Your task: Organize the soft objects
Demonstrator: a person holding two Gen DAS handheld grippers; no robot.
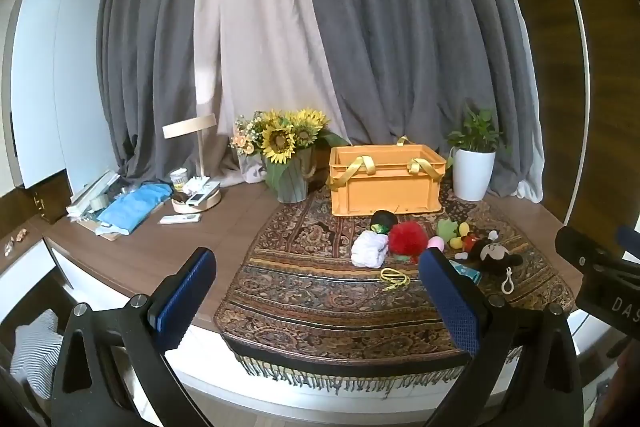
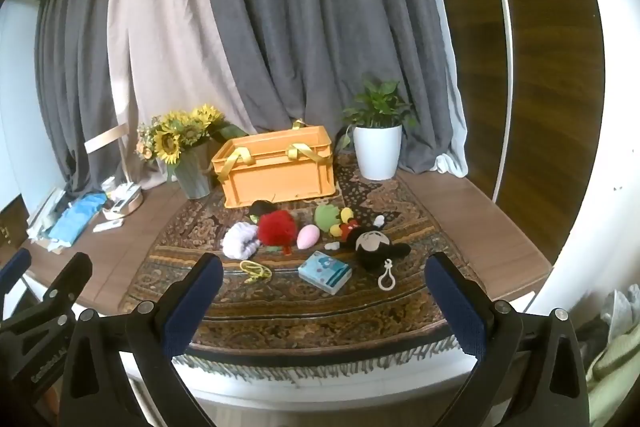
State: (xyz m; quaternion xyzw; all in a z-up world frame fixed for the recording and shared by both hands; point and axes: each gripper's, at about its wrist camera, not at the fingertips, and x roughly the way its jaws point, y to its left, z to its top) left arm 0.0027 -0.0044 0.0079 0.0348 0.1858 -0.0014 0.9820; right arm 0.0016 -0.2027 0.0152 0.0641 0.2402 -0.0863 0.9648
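Both grippers, left gripper (image 1: 320, 295) and right gripper (image 2: 324, 299), hang wide open with nothing in them, just off the front edge of the patterned cloth (image 2: 320, 311). The soft toys sit mid-cloth: red pompom (image 2: 277, 227), mouse plush (image 2: 374, 245), white cloth bundle (image 2: 239, 245). Orange crate (image 2: 276, 171) stands behind them, sunflowers (image 2: 180, 135) at the back left. No readable labels.

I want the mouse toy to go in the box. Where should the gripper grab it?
Grab the black mouse plush by its big round head, coming down from above with the right gripper, probably. It lies flat on the patterned cloth, and the head is the fattest, squishiest part.
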